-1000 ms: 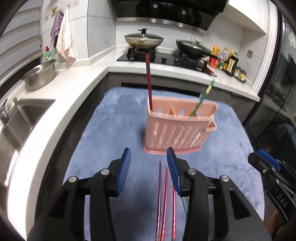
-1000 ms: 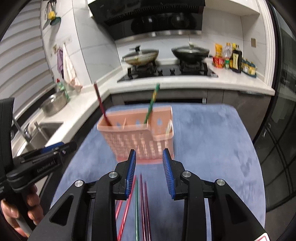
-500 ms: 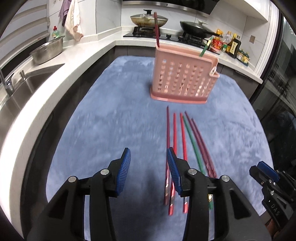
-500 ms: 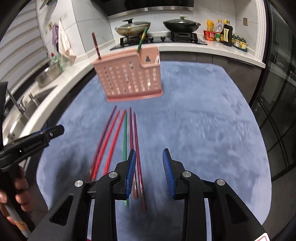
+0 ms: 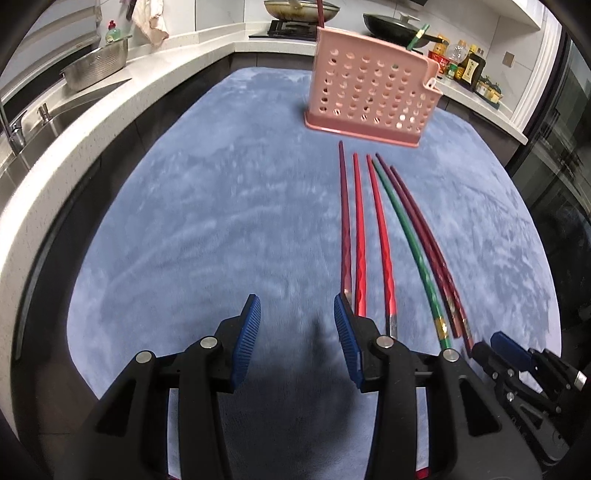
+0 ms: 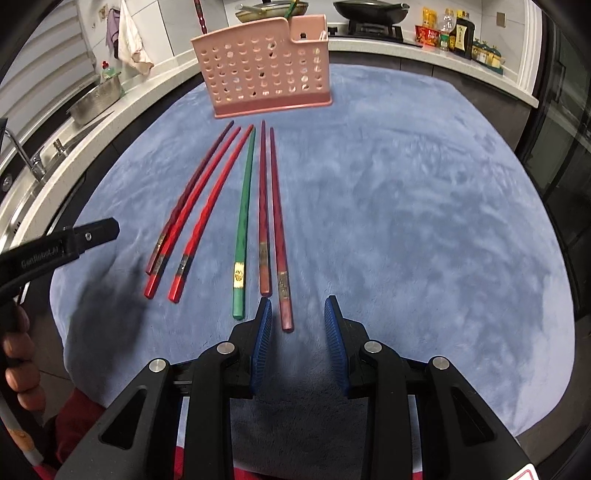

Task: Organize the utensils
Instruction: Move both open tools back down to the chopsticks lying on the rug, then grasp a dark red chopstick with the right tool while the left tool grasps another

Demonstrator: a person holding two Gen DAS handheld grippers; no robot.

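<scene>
A pink perforated utensil holder (image 5: 373, 99) (image 6: 264, 77) stands at the far side of a blue mat (image 5: 221, 206) (image 6: 406, 206). A dark red chopstick (image 6: 199, 14) and a green chopstick (image 5: 417, 37) stand in it. Several chopsticks lie side by side on the mat in front of it: red ones (image 5: 360, 236) (image 6: 207, 210), one green (image 5: 410, 240) (image 6: 244, 218), dark red ones (image 6: 277, 221). My left gripper (image 5: 297, 314) is open and empty, just left of their near ends. My right gripper (image 6: 298, 312) is open and empty, over the near end of the rightmost chopstick.
A white counter (image 5: 92, 122) with a sink (image 5: 37, 125) and a steel bowl (image 5: 98, 66) runs along the left. A stove with pans (image 6: 369, 9) and sauce bottles (image 5: 465, 66) stands behind. A dark glass door (image 6: 561, 110) is at the right.
Both grippers have pulled back from the holder toward the near ends of the lying chopsticks and dropped lower. The holder now looks farther away. Both stay open.
</scene>
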